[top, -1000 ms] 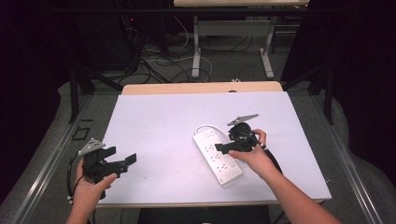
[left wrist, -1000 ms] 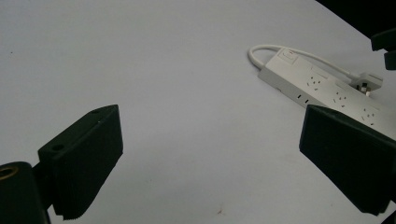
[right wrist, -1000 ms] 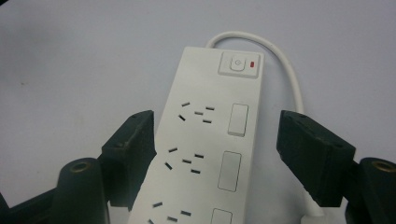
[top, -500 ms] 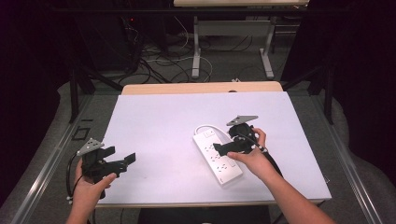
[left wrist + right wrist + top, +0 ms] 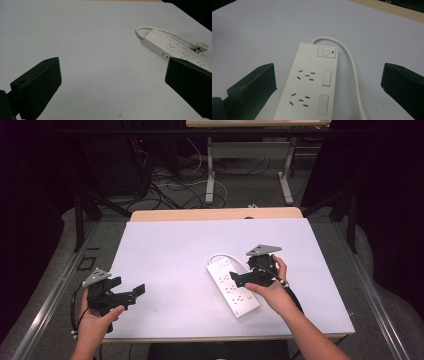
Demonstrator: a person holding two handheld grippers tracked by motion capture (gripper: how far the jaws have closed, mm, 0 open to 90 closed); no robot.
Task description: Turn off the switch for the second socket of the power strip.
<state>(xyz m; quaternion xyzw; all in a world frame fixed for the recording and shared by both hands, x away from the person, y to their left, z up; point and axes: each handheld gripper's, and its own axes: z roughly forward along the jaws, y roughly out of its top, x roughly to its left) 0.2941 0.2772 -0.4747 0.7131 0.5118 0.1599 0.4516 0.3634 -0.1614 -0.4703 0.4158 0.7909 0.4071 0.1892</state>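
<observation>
Right of centre on the desk [image 5: 165,245], right tongs [image 5: 235,279] have just opened wide over the power strip [image 5: 232,289], gripping nothing; lower left, left tongs [image 5: 139,291] gape empty.

power strip [image 5: 310,85] cut off below

Bright even light (dark surroundings)

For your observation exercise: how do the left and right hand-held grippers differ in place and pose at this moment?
The left hand-held gripper hovers near the table's near-left edge, apart from the power strip; the right hand-held gripper sits directly over the strip. The left's view sees the strip far off; the right's looks closely down at its switch. Both stand open, holding nothing.
</observation>
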